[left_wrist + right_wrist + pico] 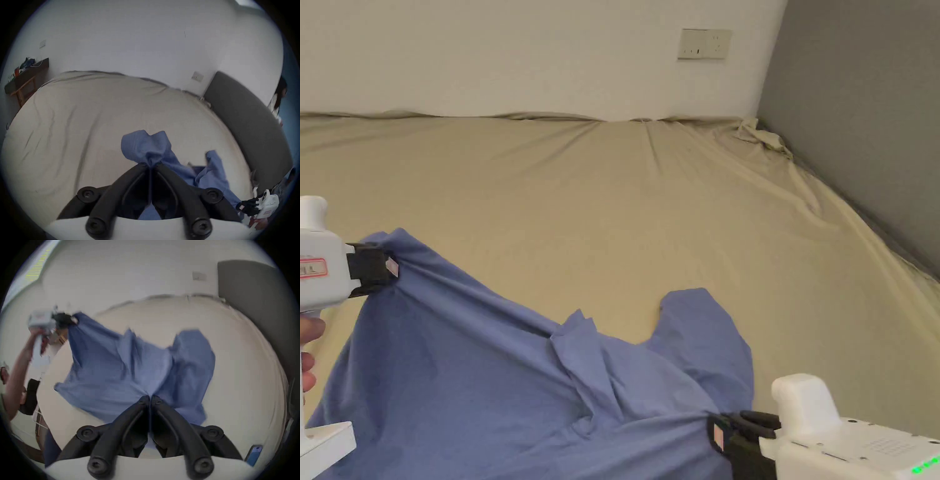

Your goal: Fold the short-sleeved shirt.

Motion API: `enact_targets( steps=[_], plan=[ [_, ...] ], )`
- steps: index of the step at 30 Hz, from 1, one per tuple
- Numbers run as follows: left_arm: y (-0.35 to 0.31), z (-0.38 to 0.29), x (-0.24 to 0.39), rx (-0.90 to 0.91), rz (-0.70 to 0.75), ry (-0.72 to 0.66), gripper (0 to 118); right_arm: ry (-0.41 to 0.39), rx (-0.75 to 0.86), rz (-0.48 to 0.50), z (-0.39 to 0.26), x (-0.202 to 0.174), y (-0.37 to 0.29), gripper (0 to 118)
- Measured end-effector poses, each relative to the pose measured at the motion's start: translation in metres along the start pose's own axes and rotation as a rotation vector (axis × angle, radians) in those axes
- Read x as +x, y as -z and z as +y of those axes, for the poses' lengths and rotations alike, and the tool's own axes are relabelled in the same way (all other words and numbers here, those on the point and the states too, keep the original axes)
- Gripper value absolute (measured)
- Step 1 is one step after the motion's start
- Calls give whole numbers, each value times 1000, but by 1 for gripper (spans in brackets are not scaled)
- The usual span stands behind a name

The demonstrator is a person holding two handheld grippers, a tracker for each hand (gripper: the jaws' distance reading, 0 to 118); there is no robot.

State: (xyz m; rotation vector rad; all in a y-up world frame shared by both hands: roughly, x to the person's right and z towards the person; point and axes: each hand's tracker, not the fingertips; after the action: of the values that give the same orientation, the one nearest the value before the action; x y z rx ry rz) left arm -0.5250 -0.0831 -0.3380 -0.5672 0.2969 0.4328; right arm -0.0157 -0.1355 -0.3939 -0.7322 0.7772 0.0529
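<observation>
Bed point(625, 206): beige sheet, wrinkled. Blue short-sleeved shirt point(487, 387): stretched between the two grippers over the bed's near side. Left gripper point(392, 267): jaws clamped on the shirt's fabric. Right gripper point(717, 437): jaws clamped on bunched fabric.

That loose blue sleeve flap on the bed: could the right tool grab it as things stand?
Probably not yet. The right tool is shut on the shirt, so it would have to let go first. The flap lies close by on the sheet, with nothing over it.
</observation>
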Motion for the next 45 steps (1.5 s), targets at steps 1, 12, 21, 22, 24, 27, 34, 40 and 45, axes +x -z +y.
enact_targets(
  steps=[1, 12, 21, 22, 24, 27, 34, 40, 45],
  plan=[
    [-20, 9, -1, 43, -10, -29, 0, -29, 74, 0, 15, -2, -17, 5],
    [-179, 109, -13, 421, 106, -211, 0, -126, 410, -300, 204, 17, -90, 5],
    [-181, 178, -13, 491, 147, -251, 0, -259, 411, -451, 358, -5, -69, 5],
    [-180, 186, -12, 497, 146, -263, 0, -252, 413, -450, 374, -7, -67, 5],
    [-176, 202, -9, 503, 145, -267, 0, -264, 394, -463, 406, -10, -61, 5],
    [-166, 230, -10, 516, 153, -273, 0, -236, 354, -476, 450, -10, -49, 5],
    [-138, 265, -4, 492, 195, -258, 0, -205, 288, -502, 500, -15, -18, 5],
    [-105, 261, -12, 452, 201, -236, 0, -172, 264, -474, 490, -5, 11, 5],
    [-66, 216, -26, 331, 160, -267, 0, -178, 205, -420, 433, 19, 49, 5]
  ],
)
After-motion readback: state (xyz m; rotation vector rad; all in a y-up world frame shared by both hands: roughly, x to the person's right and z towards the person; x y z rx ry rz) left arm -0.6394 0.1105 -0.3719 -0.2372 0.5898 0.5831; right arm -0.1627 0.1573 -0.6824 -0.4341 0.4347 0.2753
